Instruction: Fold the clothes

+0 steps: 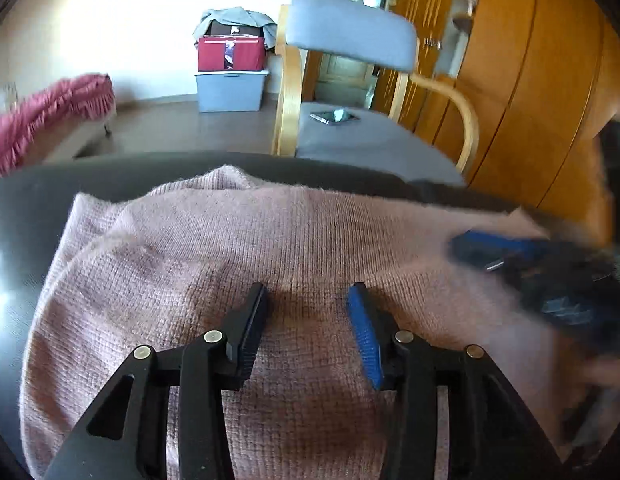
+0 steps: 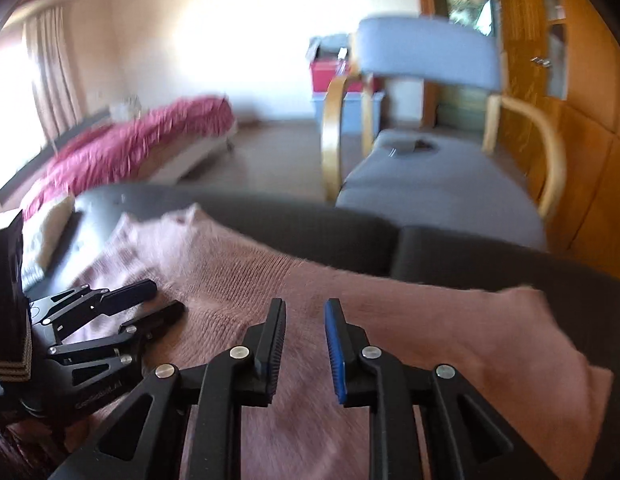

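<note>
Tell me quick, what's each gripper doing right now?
Left gripper: open, holding nothing, over the pink sweater.
Right gripper: open, holding nothing, over the same sweater.

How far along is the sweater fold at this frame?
Looks done: the pink sweater lies doubled on the dark surface, an under-layer showing at its left edge. In hand: nothing; left tool and right tool are open above it. Left: any further folds.

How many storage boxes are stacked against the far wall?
2. A red fabric box sits on top of a pale blue plastic bin, left of the armchair. Grey cloth drapes over the red one; more behind may be hidden.
</note>
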